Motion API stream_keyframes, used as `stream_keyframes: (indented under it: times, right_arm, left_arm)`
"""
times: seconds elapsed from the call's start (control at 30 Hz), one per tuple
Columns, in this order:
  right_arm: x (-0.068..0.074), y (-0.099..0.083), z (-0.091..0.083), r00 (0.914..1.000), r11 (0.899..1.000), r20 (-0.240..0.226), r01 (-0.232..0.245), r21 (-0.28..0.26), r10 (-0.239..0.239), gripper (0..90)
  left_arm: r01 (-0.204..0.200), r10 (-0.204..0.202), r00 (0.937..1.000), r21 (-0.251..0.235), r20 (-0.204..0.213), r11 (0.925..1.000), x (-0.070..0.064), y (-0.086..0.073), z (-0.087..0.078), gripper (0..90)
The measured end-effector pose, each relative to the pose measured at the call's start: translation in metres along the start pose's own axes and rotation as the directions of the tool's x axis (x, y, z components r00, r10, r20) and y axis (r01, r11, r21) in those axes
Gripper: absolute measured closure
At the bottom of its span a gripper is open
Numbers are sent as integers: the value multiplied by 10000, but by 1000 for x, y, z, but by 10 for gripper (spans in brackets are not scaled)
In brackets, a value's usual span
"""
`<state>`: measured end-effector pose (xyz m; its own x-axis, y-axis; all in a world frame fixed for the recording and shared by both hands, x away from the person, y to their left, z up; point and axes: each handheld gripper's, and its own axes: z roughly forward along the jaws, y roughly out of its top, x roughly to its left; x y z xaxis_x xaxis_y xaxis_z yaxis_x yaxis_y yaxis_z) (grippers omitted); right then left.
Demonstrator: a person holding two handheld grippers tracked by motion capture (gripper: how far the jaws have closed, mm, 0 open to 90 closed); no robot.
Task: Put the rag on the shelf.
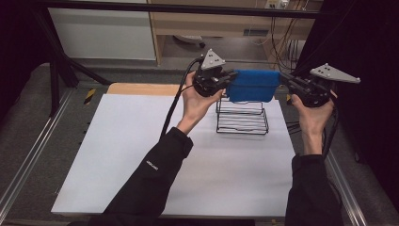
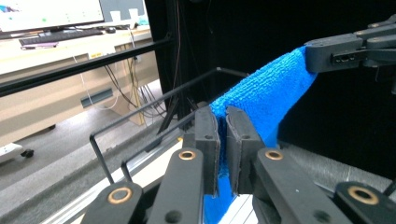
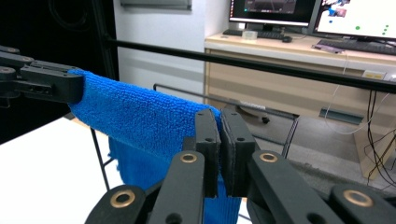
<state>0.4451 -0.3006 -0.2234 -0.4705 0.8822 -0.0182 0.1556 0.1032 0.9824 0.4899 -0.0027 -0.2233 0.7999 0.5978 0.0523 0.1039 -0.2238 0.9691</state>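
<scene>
Both claws are pinching the blue towel [image 1: 253, 84]: left claw [image 1: 229, 79] on its left end, right claw [image 1: 285, 80] on its right, stretched over the wire rack [image 1: 242, 117] far on the table [image 1: 117, 155]. Lower unevenly and you'll probably snag a rail or tip that light rack.

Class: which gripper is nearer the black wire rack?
Left. The left gripper sits just above the wire rack's left edge; the right gripper hangs beyond its right side.
</scene>
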Motion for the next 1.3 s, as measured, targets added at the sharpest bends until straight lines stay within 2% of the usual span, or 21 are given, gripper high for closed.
stream_keyframes:
  times: [0.23,0.57,0.7,0.83,1.03,1.1,1.2,1.3]
  right_arm:
    - [-1,-11,3,9998,9991,-175,-95,408,102,867]
    - [-3,-25,7,9991,9972,-368,-186,724,213,864]
    - [-3,-26,7,9991,9973,-388,-137,727,165,864]
    - [-3,-28,8,9992,9975,-389,-37,711,65,864]
    - [-2,-30,9,9992,9973,-395,27,734,2,863]
    - [-2,-30,9,9991,9971,-414,73,757,-42,863]
    - [-2,-31,9,9991,9972,-413,71,739,-41,860]
    - [-2,-32,9,9990,9976,-449,59,691,-28,855]
  left_arm:
    - [226,-236,9994,397,240,9990,-2,-11,1,830]
    - [250,-279,9991,880,319,9958,-3,-23,5,810]
    - [357,-391,9984,790,417,9962,-2,-18,1,756]
    - [673,-697,9960,444,551,9967,0,-5,-5,693]
    - [936,-945,9926,161,769,9955,0,10,-9,690]
    - [1064,-1072,9905,135,862,9942,0,11,-9,720]
    - [1056,-1137,9894,893,904,9904,-1,6,-2,788]
    - [908,-1077,9895,1649,964,9821,-2,-4,5,840]
